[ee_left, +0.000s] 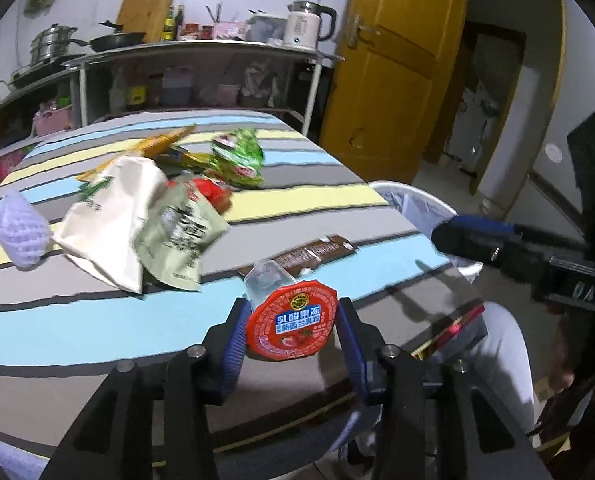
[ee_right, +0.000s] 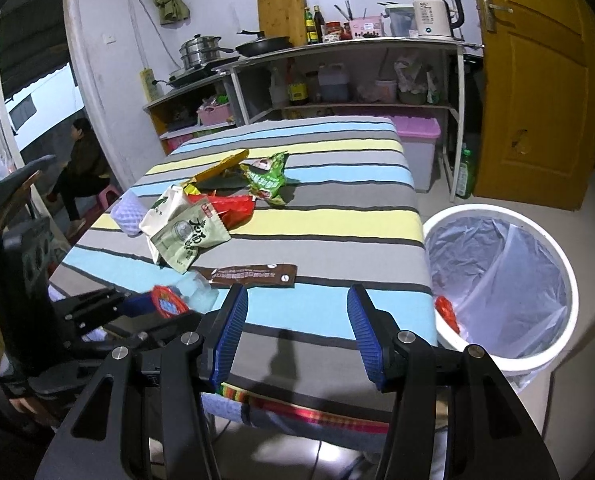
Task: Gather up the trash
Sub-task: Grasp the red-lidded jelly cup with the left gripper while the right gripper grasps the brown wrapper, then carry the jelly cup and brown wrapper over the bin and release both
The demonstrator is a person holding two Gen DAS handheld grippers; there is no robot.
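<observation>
So the left hand-held gripper is clamping a small clear plastic jelly cup with a red foil lid, holding it just above the near edge of the striped worktop. It's looking light and a bit crushable, so gripping the lid rim seems right. The right hand-held gripper is hanging with jaws apart, empty. The white round bin with a clear liner, off the worktop's right edge, is holding one red scrap.
</observation>
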